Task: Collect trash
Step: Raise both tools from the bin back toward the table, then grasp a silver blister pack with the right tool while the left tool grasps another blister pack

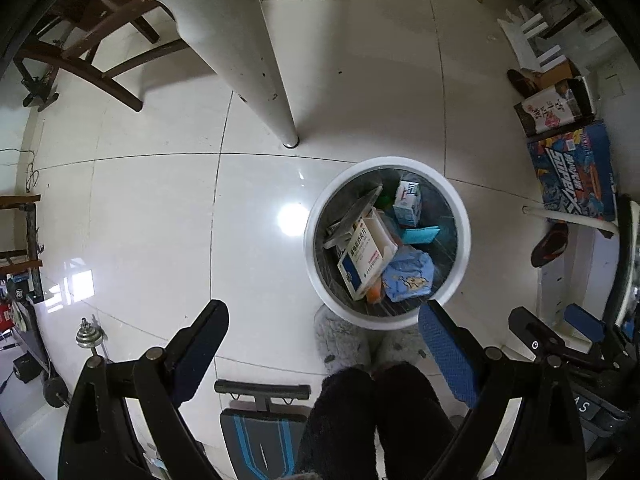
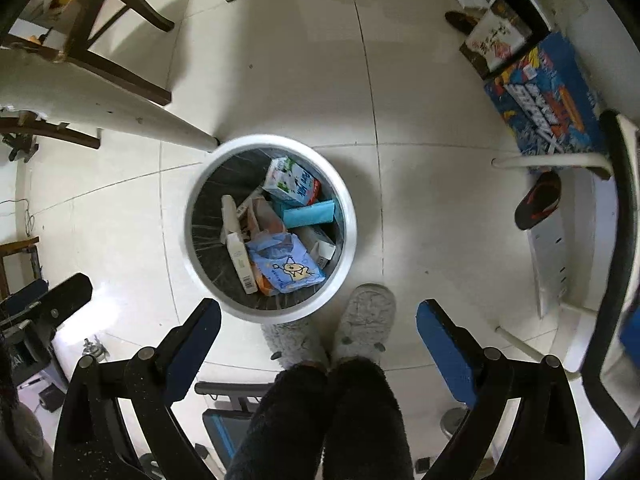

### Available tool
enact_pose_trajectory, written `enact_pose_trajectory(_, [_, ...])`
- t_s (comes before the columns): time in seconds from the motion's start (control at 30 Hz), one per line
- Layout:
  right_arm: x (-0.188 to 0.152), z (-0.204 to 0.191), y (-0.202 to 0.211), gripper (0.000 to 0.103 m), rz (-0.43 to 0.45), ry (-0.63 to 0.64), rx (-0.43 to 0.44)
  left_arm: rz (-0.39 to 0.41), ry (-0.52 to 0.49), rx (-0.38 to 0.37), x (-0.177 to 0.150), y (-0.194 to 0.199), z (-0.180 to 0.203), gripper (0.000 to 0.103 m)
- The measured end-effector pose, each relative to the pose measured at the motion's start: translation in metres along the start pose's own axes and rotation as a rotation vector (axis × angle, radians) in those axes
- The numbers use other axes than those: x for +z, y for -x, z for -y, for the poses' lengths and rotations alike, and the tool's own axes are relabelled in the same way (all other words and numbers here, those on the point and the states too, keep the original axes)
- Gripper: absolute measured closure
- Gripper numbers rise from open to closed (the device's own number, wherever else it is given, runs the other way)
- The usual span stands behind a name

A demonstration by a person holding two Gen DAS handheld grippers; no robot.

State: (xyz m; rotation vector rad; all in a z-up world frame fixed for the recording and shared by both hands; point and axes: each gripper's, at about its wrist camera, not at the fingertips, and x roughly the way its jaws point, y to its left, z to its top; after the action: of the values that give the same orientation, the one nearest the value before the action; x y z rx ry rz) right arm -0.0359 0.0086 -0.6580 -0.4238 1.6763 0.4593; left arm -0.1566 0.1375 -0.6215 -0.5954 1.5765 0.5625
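Observation:
A round white trash bin [image 1: 464,216] [image 2: 352,216] with a dark liner stands on the tiled floor below both grippers. Inside lie a white medicine box [image 1: 366,256], a milk carton [image 1: 408,200] [image 2: 292,182], a light blue wrapper with a bear drawing [image 1: 410,276] [image 2: 288,264] and a teal roll [image 1: 420,235] [image 2: 308,214]. My left gripper [image 1: 324,308] points down beside the bin, open, with nothing between its blue pads. My right gripper [image 2: 318,306] hangs over the bin's near rim, open and holding nothing.
A person's dark trouser legs and grey fluffy slippers [image 2: 364,316] stand right next to the bin. A white table leg [image 1: 256,72] lands just behind it. Around are a wooden chair [image 1: 92,40], a blue printed box [image 1: 572,172], a dark shoe [image 1: 550,246], a weight bench [image 1: 260,420] and a dumbbell [image 1: 90,336].

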Motion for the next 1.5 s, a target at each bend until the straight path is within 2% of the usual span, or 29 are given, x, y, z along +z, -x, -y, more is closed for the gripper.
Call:
enact_pose_trajectory(0.23, [-0.015, -0.007, 0.069, 0.004, 0.027, 0.028, 0.007, 0.023, 0.002, -0.013, -0.017, 0.066, -0.002, 0.006])
enact_pose_trajectory(0.53, [-0.044, -0.013, 0.192, 0.004, 0.064, 0.056, 0.047, 0.058, 0.002, -0.054, -0.045, 0.172, -0.007, 0.006])
enact_pose_trajectory(0.73, [-0.063, -0.021, 0.281, 0.004, 0.092, 0.070, 0.067, 0.100, -0.007, -0.063, -0.061, 0.240, -0.014, 0.006])
enact_pose_trajectory(0.97, [-0.074, -0.030, 0.356, 0.004, 0.134, 0.063, 0.111, 0.173, -0.027, -0.056, -0.062, 0.302, -0.015, 0.006])
enact_pose_trajectory(1.1, [-0.059, -0.025, 0.392, 0.004, 0.185, 0.004, 0.159, 0.241, -0.007, -0.055, -0.040, 0.339, -0.010, 0.006])
enact_pose_trajectory(1.27, [-0.016, 0.003, 0.434, 0.004, 0.266, -0.118, 0.208, 0.336, -0.019, -0.029, 0.004, 0.371, 0.014, 0.006])
enact_pose_trajectory(1.4, [0.031, 0.049, 0.453, 0.004, 0.310, -0.237, 0.228, 0.388, -0.050, 0.001, 0.056, 0.383, 0.053, 0.006])
enact_pose_trajectory(1.5, [0.080, 0.094, 0.459, 0.004, 0.323, -0.302, 0.216, 0.404, -0.070, 0.040, 0.103, 0.382, 0.091, 0.006])
